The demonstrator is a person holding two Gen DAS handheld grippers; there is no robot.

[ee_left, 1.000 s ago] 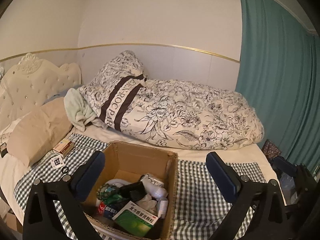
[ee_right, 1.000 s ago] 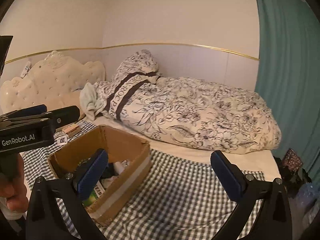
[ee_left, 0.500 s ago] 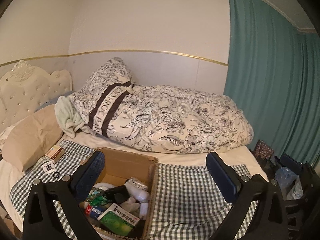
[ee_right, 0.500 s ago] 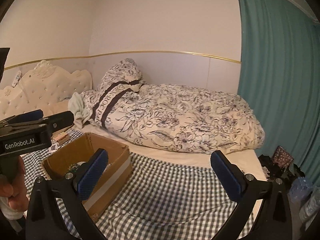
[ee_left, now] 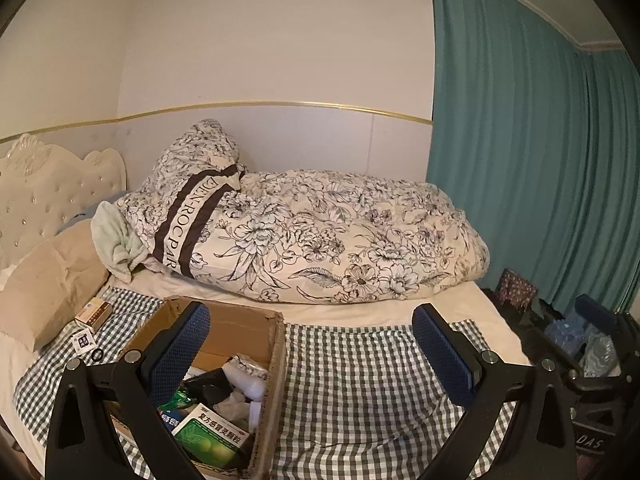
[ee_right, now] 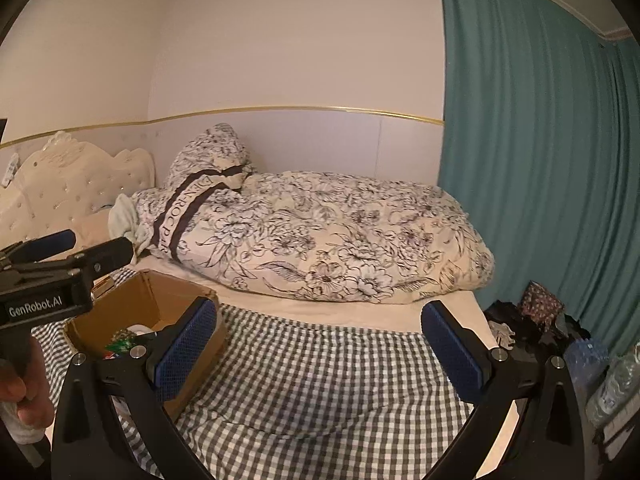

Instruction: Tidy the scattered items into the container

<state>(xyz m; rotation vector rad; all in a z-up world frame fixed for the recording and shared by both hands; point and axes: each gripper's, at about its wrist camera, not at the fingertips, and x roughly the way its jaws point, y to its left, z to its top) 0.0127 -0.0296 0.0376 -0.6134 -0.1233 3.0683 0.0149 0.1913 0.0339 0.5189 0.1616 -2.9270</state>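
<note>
An open cardboard box (ee_left: 240, 320) stands on the checked cloth (ee_left: 360, 380) on the bed. It holds several items, among them a green medicine carton (ee_left: 212, 438), white bottles and a dark object. My left gripper (ee_left: 312, 348) hangs open and empty above the box's right side. My right gripper (ee_right: 320, 344) is open too, empty, over bare cloth right of the box (ee_right: 132, 304). Left of the box lie a small orange-and-white carton (ee_left: 94, 314), a white tag (ee_left: 83, 341) and a black ring (ee_left: 97, 355).
A rolled floral duvet (ee_left: 320, 240) fills the back of the bed, with a beige pillow (ee_left: 48, 280) and tufted headboard (ee_left: 44, 192) at left. A teal curtain (ee_left: 540, 160) hangs at right, above bags and water bottles (ee_right: 616, 380). A hand (ee_right: 20, 392) holds the left gripper's handle.
Both grippers have pulled back and up from the box, so the box sits lower and further left in both views. Both stayed open and empty.
</note>
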